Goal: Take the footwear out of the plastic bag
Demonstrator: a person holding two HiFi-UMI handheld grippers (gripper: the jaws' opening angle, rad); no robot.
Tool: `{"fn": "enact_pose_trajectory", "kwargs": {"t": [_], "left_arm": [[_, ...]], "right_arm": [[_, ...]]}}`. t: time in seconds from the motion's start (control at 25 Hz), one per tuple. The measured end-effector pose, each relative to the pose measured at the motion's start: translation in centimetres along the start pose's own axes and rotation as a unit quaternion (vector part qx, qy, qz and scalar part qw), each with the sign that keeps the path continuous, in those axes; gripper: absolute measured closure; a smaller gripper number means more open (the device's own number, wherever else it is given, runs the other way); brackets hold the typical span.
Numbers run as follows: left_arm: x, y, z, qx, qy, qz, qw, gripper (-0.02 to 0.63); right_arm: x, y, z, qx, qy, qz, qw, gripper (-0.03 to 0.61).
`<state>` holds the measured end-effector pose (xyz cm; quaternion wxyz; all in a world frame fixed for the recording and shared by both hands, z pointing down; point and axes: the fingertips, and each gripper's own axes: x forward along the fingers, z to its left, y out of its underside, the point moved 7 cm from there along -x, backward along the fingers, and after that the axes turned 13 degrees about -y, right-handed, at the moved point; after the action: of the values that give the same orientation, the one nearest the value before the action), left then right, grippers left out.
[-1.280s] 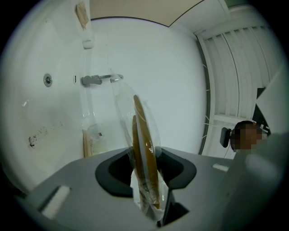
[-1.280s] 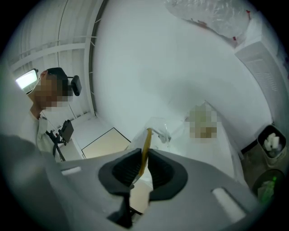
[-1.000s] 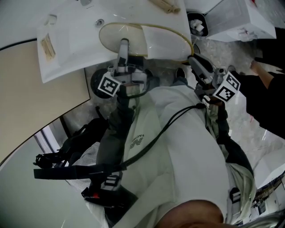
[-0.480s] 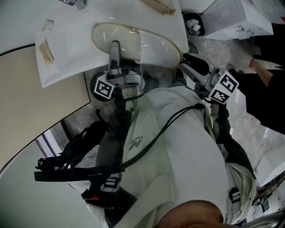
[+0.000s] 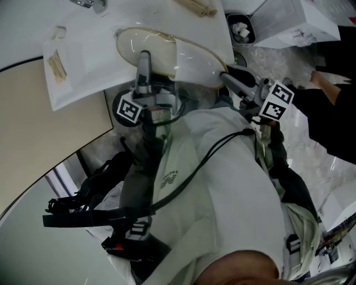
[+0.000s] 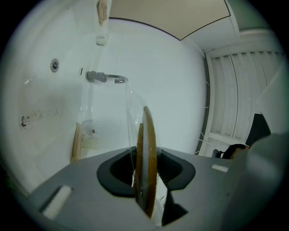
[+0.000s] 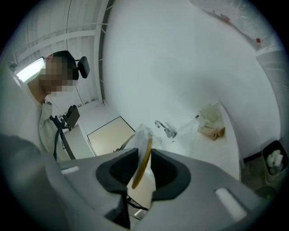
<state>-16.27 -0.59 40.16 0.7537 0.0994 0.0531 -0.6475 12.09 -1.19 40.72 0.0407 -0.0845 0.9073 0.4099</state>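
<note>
A flat white slipper with a tan sole rim [image 5: 167,50], still in clear plastic, is held up over the white counter. My left gripper [image 5: 144,60] is shut on its near edge; in the left gripper view the slipper [image 6: 146,149] stands edge-on between the jaws of that gripper [image 6: 145,176], with plastic film rising above it. My right gripper [image 5: 225,76] is at the slipper's right end. Its jaws are closing, and in the right gripper view the bagged slipper [image 7: 143,158] slants across the narrow gap of the gripper [image 7: 143,175], touching both sides.
The white counter [image 5: 89,33] carries a wrapped item [image 5: 55,61], another tan pair [image 5: 197,6] and a tap [image 6: 106,76]. A small bin [image 5: 240,30] and a white bag [image 5: 295,22] sit at the right, near another person's dark sleeve [image 5: 334,111].
The slipper and left gripper shifted a little left and up in the head view. The right gripper moved left to the slipper's right end.
</note>
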Motion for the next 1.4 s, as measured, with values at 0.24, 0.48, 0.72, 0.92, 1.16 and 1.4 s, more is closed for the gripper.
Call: {"fn": "enact_pose_trajectory", "kwargs": {"t": [0.24,0.48,0.72,0.92,1.16,1.4], "left_arm": [[-0.1,0.0,0.2,-0.005,-0.005,-0.008,0.9999,0.486],[-0.3,0.0,0.2,-0.018,-0.002,-0.016,0.9997,0.486],[-0.4,0.1,0.5,-0.033,-0.003,-0.02,0.9992,0.485],[-0.4,-0.5,0.2,-0.001,-0.004,-0.012,0.9999,0.477],[-0.6,-1.8,-0.4,0.022,0.004,-0.024,0.9995,0.486],[0.2,-0.3,-0.4,0.033,0.004,-0.014,0.9993,0.503]], "right_arm": [[0.4,1.4,-1.0,0.065,0.015,-0.025,0.997,0.485],[0.2,1.3,-0.9,0.066,0.009,-0.028,0.997,0.466],[1.7,0.6,0.9,0.042,-0.057,-0.022,0.997,0.477],[1.2,-0.2,0.8,0.052,-0.058,-0.019,0.997,0.488],[-0.6,-0.7,1.2,0.06,-0.059,-0.025,0.996,0.494],[-3.4,-1.0,1.2,0.068,-0.046,-0.044,0.996,0.497]]}}
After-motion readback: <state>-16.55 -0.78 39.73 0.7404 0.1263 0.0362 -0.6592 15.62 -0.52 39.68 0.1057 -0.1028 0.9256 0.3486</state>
